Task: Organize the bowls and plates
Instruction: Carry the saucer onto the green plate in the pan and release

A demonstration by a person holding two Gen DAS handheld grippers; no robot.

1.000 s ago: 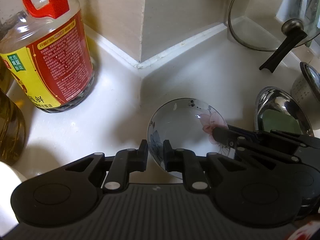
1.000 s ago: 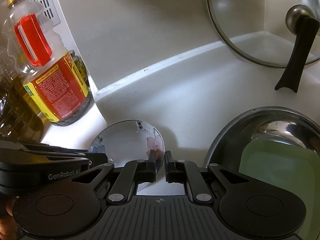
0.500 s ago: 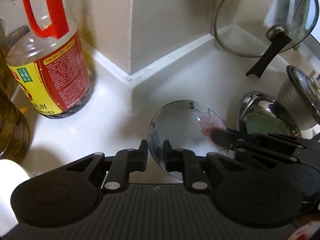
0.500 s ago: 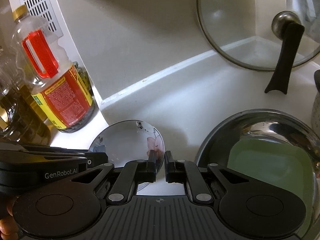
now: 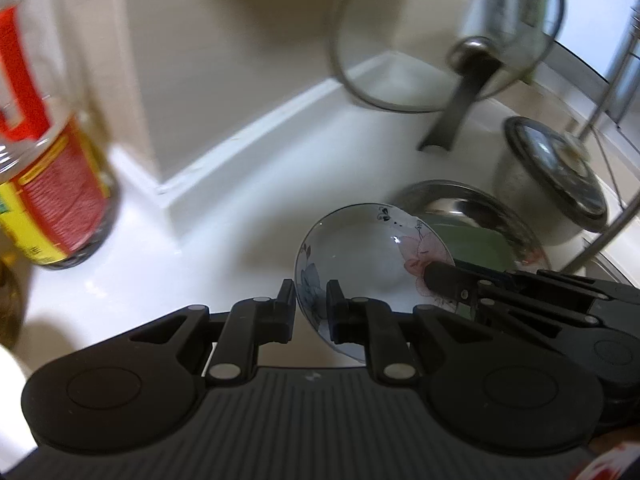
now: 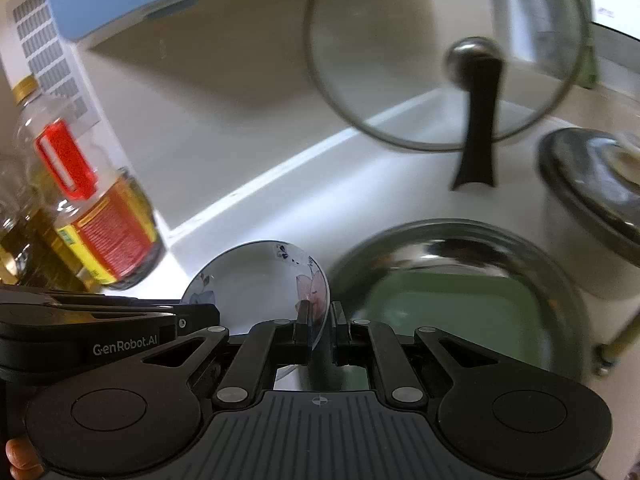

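Left wrist view showed both grippers — left gripper (image 5: 311, 304) and right gripper (image 6: 320, 322) — pinching the flowered plate (image 5: 360, 256), which had risen off the counter (image 5: 248, 216) toward the steel bowl (image 5: 468, 208) — probably for stacking.

- Dish (image 5: 360, 252): white, pink flower and blue-grey leaf print.
- Bottle (image 6: 100, 216): clear, red handle, red and yellow label.
- Basin (image 6: 460, 276): silver metal, green inside.
- Lid (image 6: 440, 60): clear glass, black handle.
- Counter (image 5: 248, 216): white.
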